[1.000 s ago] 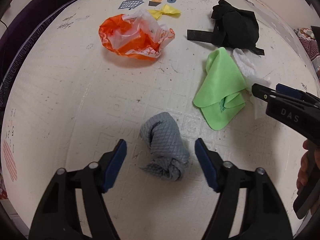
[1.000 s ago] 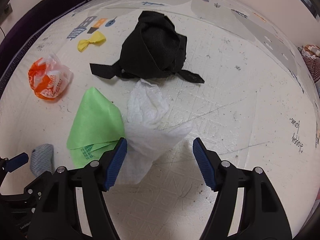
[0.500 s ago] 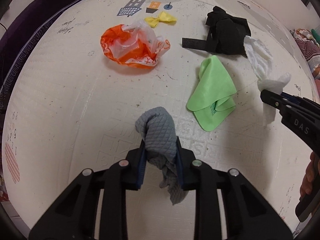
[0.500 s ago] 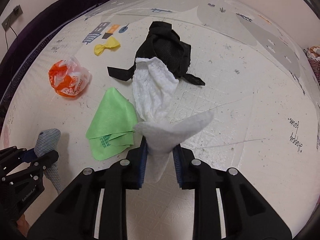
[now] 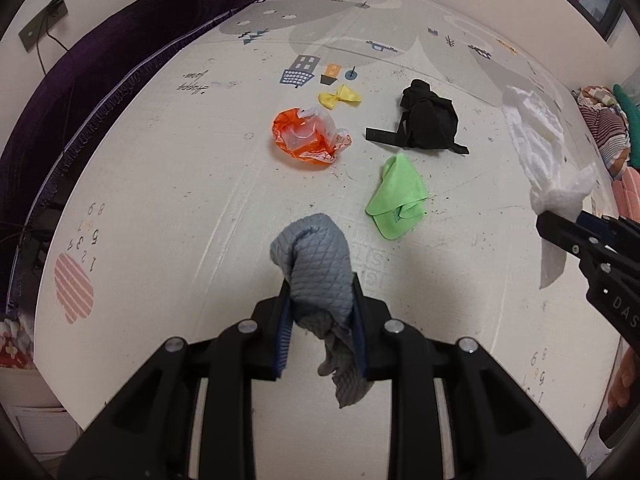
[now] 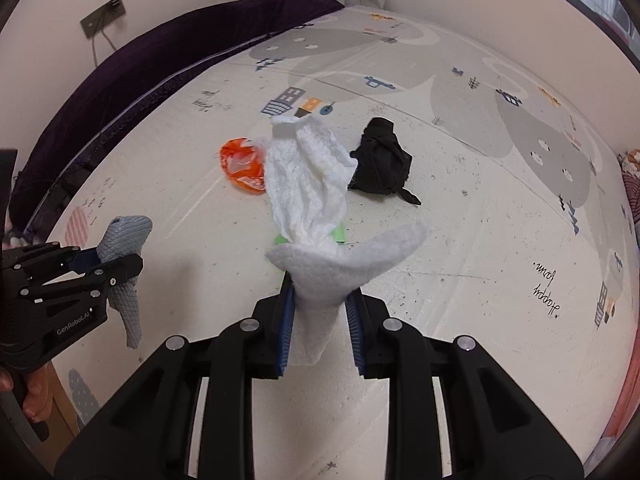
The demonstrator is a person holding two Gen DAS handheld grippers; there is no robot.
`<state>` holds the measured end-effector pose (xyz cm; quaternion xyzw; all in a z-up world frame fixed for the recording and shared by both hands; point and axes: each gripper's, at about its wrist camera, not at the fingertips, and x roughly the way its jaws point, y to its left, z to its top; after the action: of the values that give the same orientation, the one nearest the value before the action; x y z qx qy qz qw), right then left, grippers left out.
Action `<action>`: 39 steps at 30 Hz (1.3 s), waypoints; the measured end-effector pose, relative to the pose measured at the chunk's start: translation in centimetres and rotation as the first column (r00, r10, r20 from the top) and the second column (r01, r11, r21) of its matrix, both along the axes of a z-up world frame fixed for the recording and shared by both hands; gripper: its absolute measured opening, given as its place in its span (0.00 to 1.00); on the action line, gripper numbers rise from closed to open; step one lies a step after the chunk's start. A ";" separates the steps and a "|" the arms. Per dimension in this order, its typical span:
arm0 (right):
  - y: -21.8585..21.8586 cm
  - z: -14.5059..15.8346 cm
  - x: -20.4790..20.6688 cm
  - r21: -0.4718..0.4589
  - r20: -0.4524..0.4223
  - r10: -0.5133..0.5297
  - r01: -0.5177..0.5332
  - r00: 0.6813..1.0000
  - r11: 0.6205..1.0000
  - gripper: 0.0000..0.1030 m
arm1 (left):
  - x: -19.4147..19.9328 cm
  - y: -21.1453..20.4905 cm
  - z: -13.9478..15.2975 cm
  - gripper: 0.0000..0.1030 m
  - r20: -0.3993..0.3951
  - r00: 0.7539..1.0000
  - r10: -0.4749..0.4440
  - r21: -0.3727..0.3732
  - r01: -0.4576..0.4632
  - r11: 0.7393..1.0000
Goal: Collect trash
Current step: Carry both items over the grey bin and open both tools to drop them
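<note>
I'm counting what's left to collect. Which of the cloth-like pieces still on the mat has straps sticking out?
The black cloth: flat straps stick out from both its sides. The green cloth beside it is a plain folded square with none.

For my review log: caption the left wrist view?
Left gripper clamps grey cloth above littered play mat.

Bow (image 5: pixel 340 97) behind bag (image 5: pixel 310 137) — on mat (image 5: pixel 160 184)
</note>
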<state>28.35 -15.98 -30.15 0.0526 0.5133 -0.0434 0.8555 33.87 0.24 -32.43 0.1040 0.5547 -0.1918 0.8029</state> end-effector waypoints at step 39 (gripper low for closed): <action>60.1 9.3 -22.2 0.058 -0.039 0.975 -0.974 0.217 0.219 0.23 | -39.1 54.3 9.9 0.25 0.016 0.433 0.901 -0.041 -0.900 0.433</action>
<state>6.11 44.14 -20.87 -0.2721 0.4624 0.5042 0.6767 -5.21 54.59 -22.56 -0.2141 0.5082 0.2596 0.7928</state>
